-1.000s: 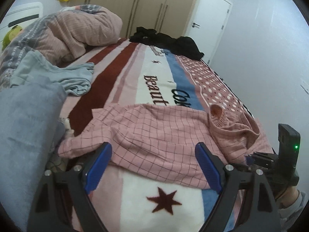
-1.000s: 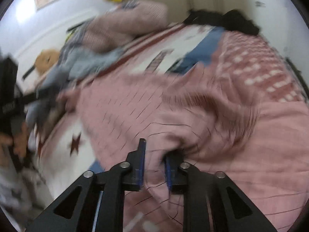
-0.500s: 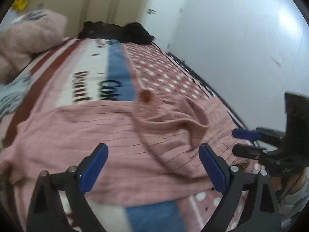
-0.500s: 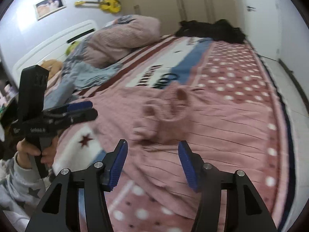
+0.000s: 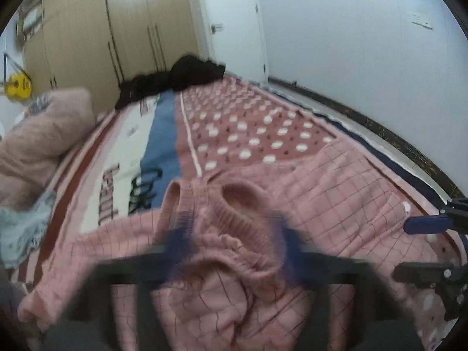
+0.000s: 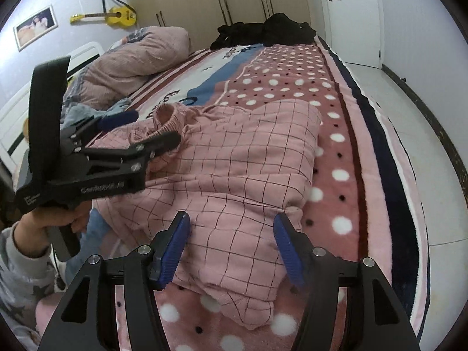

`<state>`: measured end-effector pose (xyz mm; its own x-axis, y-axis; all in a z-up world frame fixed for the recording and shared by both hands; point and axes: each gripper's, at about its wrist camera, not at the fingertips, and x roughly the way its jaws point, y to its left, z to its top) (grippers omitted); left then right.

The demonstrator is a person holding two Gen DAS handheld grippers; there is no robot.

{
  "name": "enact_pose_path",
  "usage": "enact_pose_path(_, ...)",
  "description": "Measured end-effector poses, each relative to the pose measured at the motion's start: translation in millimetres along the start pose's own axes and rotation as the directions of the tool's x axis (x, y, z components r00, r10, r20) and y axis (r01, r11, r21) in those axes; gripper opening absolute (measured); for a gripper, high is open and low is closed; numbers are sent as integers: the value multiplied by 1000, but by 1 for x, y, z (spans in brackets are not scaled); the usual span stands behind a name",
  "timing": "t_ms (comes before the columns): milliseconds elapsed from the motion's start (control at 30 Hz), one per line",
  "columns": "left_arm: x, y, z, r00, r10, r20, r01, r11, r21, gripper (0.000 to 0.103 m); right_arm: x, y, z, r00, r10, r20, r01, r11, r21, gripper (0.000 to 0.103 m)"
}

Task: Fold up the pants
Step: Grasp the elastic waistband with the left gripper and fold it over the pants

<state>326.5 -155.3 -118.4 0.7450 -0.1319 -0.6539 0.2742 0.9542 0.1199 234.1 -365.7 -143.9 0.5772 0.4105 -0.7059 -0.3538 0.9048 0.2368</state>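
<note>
Pink checked pants (image 6: 248, 158) lie across the bed, with ribbed openings (image 5: 242, 201) bunched at the far side. My left gripper (image 5: 235, 235) is blurred. Its jaws are closing, and the blue pads squeeze a ruffled bunch of the pants just below the ribbed openings. In the right wrist view a hand holds the left gripper (image 6: 155, 128) over that bunch. My right gripper (image 6: 231, 248) hovers over the pants' near folded edge. Its jaws are opening, with cloth below them and nothing pinched. In the left wrist view the right gripper (image 5: 421, 248) shows at the right edge.
The bed has a dotted and striped blanket (image 6: 292, 67). A pink duvet heap (image 6: 137, 61) and a grey-blue garment (image 6: 79, 114) lie at the left, and black clothes (image 6: 263, 32) at the far end. White floor (image 6: 415, 134) runs along the bed's right side.
The left gripper swung from the pants' left end to the ribbed openings, and its jaws narrowed onto bunched cloth. The right gripper let go of the cloth, opened and drew back.
</note>
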Motion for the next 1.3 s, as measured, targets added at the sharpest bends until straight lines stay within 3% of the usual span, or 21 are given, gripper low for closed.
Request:
enact_pose_path(100, -4, 25, -8, 999, 25, -28, -26, 998, -64, 9, 0, -4, -2, 1000, 9, 7, -9, 1000, 28, 55)
enact_pose_path(167, -12, 49, -19, 997, 67, -37, -71, 990, -122, 9, -2, -8, -3, 1000, 16, 15, -17, 998, 53, 55)
enact_pose_path(233, -18, 77, -34, 996, 56, -70, -69, 976, -206, 9, -3, -14, -4, 1000, 16, 16, -17, 996, 85, 56)
enact_pose_path(367, -20, 105, -65, 991, 38, -125, -67, 969, -236, 9, -2, -26, -7, 1000, -6, -11, 7, 990, 143, 58)
enact_pose_path(500, -22, 120, -87, 988, -31, -152, -12, 960, -279, 13, 9, -42, -11, 997, 63, -50, -49, 969, 241, 65)
enact_pose_path(567, -25, 122, -87, 989, -19, -148, -22, 962, -270, 28, 13, -49, -13, 992, 120, -31, -105, 950, 293, 70)
enact_pose_path(633, -30, 125, -82, 993, -6, -122, -27, 964, -266, 52, 14, -54, -11, 987, 161, -17, -148, 936, 320, 75)
enact_pose_path(733, -36, 132, -68, 996, -76, -53, 57, 954, -294, 71, 20, -52, -7, 984, 176, -42, -156, 942, 297, 76)
enact_pose_path(800, -31, 132, -57, 987, -153, -44, 134, 946, -295, 76, 24, -46, -6, 988, 138, -62, -118, 959, 258, 59)
enact_pose_path(833, -26, 131, -54, 986, -157, -57, 134, 948, -288, 76, 26, -41, -5, 990, 120, -78, -100, 968, 229, 32)
enact_pose_path(867, -21, 128, -51, 986, -152, -75, 126, 953, -276, 76, 29, -37, -5, 988, 121, -92, -99, 972, 215, 23)
enact_pose_path(900, -14, 125, -50, 985, -150, -90, 121, 956, -265, 76, 29, -35, -6, 991, 100, -84, -81, 975, 206, 20)
enact_pose_path(933, -8, 123, -50, 982, -160, -100, 129, 956, -263, 72, 27, -34, -6, 994, 77, -77, -60, 979, 197, 15)
enact_pose_path(967, -2, 120, -51, 976, -189, -105, 155, 950, -271, 50, 24, -34, -6, 996, 61, -70, -46, 980, 195, 12)
enact_pose_path(1033, 8, 115, -52, 958, -259, -126, 215, 934, -284, 19, 16, -36, -7, 998, 30, -63, -17, 980, 200, 10)
enact_pose_path(1067, 9, 111, -52, 955, -268, -124, 226, 934, -277, 12, 13, -38, -8, 998, 13, -66, 1, 980, 199, 10)
enact_pose_path(1200, -8, 102, -41, 966, -252, -63, 234, 950, -206, 7, 0, -49, -15, 995, -40, -91, 59, 973, 222, 10)
enact_pose_path(1300, -10, 105, -20, 981, -194, -29, 186, 968, -168, 7, -6, -50, -16, 996, -25, -90, 44, 975, 218, 10)
